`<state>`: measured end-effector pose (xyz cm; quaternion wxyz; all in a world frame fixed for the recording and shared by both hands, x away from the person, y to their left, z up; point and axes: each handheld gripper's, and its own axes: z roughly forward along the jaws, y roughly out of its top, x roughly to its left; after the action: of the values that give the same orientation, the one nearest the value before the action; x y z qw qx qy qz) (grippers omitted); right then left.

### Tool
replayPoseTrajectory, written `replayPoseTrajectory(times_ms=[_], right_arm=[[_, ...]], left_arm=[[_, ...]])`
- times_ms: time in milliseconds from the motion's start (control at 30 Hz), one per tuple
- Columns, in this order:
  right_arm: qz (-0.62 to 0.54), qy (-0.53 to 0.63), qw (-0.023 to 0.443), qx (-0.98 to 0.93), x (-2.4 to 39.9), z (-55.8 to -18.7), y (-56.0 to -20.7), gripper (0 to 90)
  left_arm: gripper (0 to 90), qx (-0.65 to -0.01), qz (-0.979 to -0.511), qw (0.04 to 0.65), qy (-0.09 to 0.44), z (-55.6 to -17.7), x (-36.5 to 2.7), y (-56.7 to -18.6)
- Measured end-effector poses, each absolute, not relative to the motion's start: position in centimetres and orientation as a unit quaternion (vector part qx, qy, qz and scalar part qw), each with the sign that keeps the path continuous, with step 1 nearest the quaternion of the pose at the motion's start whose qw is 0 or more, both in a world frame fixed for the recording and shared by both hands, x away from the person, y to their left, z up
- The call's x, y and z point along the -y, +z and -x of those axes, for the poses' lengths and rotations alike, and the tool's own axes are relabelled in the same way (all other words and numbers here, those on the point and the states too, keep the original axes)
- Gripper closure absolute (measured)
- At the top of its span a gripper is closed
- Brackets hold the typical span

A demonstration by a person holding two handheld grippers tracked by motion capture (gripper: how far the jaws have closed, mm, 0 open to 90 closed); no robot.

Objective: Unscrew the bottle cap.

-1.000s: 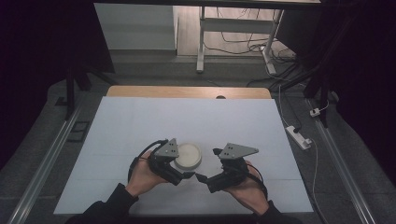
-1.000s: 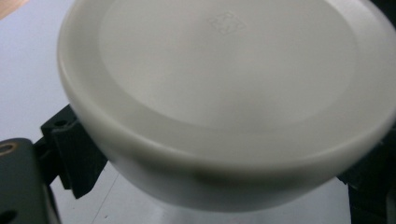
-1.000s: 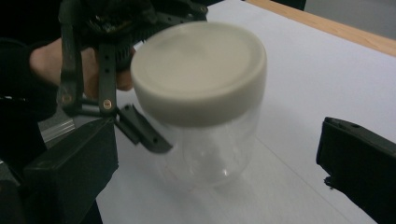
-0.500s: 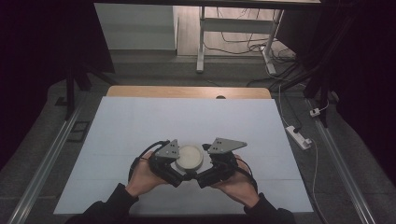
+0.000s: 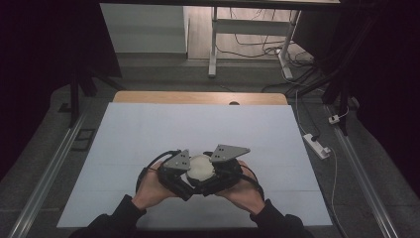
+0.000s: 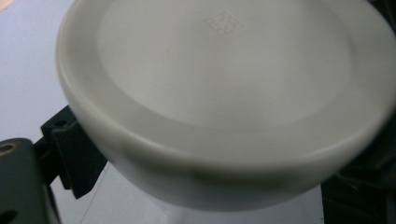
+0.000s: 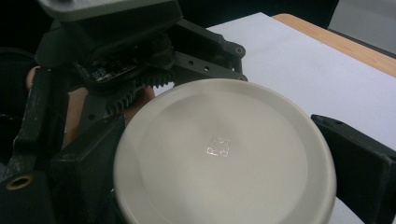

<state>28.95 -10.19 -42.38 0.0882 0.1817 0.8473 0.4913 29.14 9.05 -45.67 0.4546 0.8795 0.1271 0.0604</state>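
Observation:
A white round container with a flat lid (image 5: 200, 167) is held just above the white table top (image 5: 148, 129), near its front middle. My left gripper (image 5: 184, 173) grips it from the left and my right gripper (image 5: 218, 173) closes on it from the right. In the left gripper view the lid (image 6: 224, 84) looms close, with one black jaw at its lower left. In the right gripper view the lid (image 7: 224, 154) sits between my right gripper's (image 7: 217, 135) two jaws, which press its rim on either side. Behind it is the left gripper's body (image 7: 130, 51).
A wooden strip (image 5: 198, 97) edges the table's far side. Metal rails (image 5: 49, 168) run along both sides on the floor. A white power strip (image 5: 317, 145) and cables lie on the floor at right, with a white frame leg (image 5: 213, 44) beyond the table.
My right gripper has moved left from beside the container and closed its jaws around the lid. The left gripper has kept its hold, and both hands now sit tight together.

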Motion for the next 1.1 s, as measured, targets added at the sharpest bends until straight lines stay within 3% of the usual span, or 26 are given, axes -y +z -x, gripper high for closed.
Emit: replayPoseTrajectory(times_ms=[233,467,600,767,1100], right_arm=[[-0.132,0.500,0.038,-0.855,10.8,-29.3,-42.0,7.4],[-0.055,0.503,-0.042,-0.862,11.4,-29.6,-41.7,7.4],[-0.015,0.494,-0.058,-0.867,11.6,-29.5,-41.9,7.2],[-0.048,0.505,-0.026,-0.862,11.8,-29.5,-41.5,0.0],[-0.174,0.494,0.061,-0.850,11.4,-29.2,-41.0,0.0]], left_arm=[[7.5,-0.081,-0.880,0.468,0.024,-29.1,-9.3,-45.4],[7.5,-0.014,-0.883,0.469,-0.019,-28.7,-9.1,-45.4],[7.5,0.000,-0.888,0.459,-0.015,-28.4,-8.7,-45.5],[7.5,-0.046,-0.884,0.465,0.006,-28.8,-9.0,-45.5],[7.5,-0.155,-0.870,0.465,0.063,-29.5,-9.8,-45.3]])
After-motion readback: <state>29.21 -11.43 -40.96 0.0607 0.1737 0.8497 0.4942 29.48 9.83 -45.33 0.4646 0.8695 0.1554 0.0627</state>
